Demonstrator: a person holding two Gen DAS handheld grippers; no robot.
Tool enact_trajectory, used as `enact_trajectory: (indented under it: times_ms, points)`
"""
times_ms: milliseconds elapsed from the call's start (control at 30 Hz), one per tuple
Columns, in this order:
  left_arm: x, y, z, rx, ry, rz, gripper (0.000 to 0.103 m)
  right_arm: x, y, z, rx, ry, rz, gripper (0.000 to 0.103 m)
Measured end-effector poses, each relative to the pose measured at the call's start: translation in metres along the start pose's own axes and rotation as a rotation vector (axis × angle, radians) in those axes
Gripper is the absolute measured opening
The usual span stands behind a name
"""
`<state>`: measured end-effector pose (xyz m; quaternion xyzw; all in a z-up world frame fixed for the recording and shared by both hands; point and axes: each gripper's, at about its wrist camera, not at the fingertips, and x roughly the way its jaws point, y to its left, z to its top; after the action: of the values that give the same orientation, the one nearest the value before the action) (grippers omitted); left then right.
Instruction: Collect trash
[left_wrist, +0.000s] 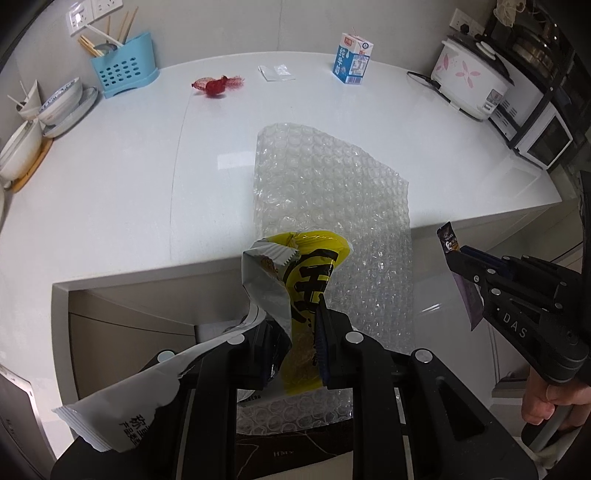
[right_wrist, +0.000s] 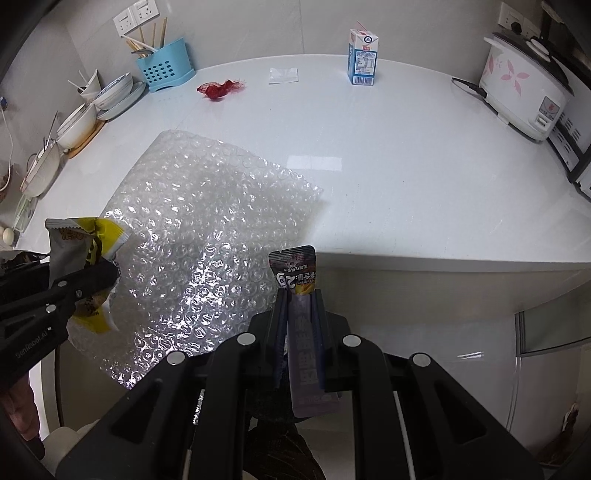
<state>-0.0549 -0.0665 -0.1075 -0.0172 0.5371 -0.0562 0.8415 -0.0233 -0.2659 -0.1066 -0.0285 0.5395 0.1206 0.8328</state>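
A yellow snack wrapper (left_wrist: 314, 295) is clamped in the left gripper (left_wrist: 295, 343) at six o'clock, and a purple sachet (right_wrist: 301, 332) is pinched in the right gripper (right_wrist: 299, 332), both held off the counter's near edge. The carrying step is judged in hand; a bin, unseen, is called for next. Bubble wrap (left_wrist: 332, 192) overhangs the counter (left_wrist: 129, 177) at twelve o'clock; beyond lie red netting (left_wrist: 218, 85), a clear packet (left_wrist: 276, 72) and a milk carton (left_wrist: 352, 59), uncollected.

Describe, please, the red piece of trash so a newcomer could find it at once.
Start at the blue utensil holder by the wall on the white counter. Just right of it lies a crumpled red net, the only red thing there, left of the flat clear wrapper.
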Motion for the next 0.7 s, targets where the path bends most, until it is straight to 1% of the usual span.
enact_trajectory:
  times_ms: [33,367,467,700]
  points:
    - [0.001,-0.001,-0.002,0.002,0.004,0.0,0.017,0.0,0.0,-0.002,0.013,0.015,-0.007,0.012]
    - [0.016,-0.005,-0.014,-0.004,0.038,-0.002,0.017,0.012,0.003,-0.019,0.008,0.044,-0.01,0.012]
    - [0.019,-0.005,-0.017,-0.011,0.034,-0.025,0.017,0.017,0.0,-0.024,0.009,0.052,-0.019,0.012]
    - [0.034,-0.002,-0.026,0.001,0.042,-0.022,0.017,0.028,-0.004,-0.034,0.009,0.072,-0.026,0.012]
